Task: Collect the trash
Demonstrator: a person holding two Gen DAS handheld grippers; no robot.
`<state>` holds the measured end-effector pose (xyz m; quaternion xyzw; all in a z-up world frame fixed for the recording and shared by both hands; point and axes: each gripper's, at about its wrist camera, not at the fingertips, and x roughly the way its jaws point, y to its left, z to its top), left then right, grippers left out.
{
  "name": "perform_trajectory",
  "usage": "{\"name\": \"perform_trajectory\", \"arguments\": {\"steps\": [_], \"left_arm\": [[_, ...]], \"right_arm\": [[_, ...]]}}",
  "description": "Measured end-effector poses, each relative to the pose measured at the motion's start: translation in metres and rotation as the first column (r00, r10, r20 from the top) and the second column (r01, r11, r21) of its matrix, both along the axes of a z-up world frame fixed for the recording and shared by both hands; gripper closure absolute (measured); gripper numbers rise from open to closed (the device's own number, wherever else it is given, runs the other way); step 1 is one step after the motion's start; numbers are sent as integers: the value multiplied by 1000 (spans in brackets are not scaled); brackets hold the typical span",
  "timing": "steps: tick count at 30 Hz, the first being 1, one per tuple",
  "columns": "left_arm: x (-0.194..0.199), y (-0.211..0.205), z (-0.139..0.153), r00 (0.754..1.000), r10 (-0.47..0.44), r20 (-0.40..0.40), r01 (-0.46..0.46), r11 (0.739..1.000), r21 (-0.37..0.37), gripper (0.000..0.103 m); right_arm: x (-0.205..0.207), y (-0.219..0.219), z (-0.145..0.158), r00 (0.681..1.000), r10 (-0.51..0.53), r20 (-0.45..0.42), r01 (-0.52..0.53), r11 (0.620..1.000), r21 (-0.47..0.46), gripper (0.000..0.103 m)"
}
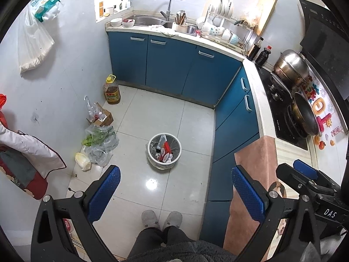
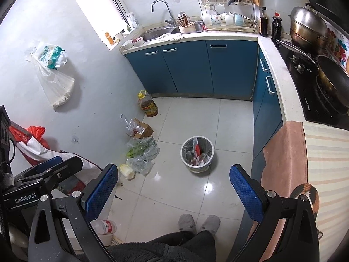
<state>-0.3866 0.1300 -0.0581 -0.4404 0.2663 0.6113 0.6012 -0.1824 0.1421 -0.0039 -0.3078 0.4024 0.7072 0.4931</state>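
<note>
A white trash bin [image 1: 164, 150] with wrappers and a clear liner inside stands on the grey tiled floor; it also shows in the right wrist view [image 2: 197, 152]. My left gripper [image 1: 175, 183] is open and empty, held high above the floor, nearer to me than the bin. My right gripper [image 2: 174, 181] is open and empty too, also high above the floor. The right gripper shows at the right edge of the left wrist view [image 1: 305, 174]. The left gripper shows at the left in the right wrist view [image 2: 50, 170].
By the left wall lie a clear bag of greens [image 1: 100, 139], a small cardboard box [image 1: 101, 118], an oil bottle [image 1: 111, 90] and a yellowish lidded container [image 1: 82, 161]. Blue cabinets [image 1: 170, 65] line the back and right. A plastic bottle [image 2: 104, 227] lies near my feet [image 1: 161, 218].
</note>
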Motion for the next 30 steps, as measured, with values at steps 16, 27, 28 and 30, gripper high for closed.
{"name": "perform_trajectory", "arguments": {"steps": [16, 27, 28, 30], "left_arm": [[5, -3, 9, 1000, -24, 1, 24, 1000, 12, 0], [5, -5, 11, 999, -34, 2, 34, 999, 12, 0], [5, -4, 11, 999, -36, 1, 36, 999, 12, 0], [6, -3, 12, 999, -42, -2, 42, 999, 13, 0]], "right_arm": [[10, -5, 8, 1000, -2, -8, 2, 1000, 4, 0], [10, -4, 10, 1000, 2, -6, -1, 1000, 8, 0], [11, -4, 10, 1000, 0, -7, 0, 1000, 7, 0], [10, -4, 11, 1000, -5, -8, 5, 1000, 8, 0]]}}
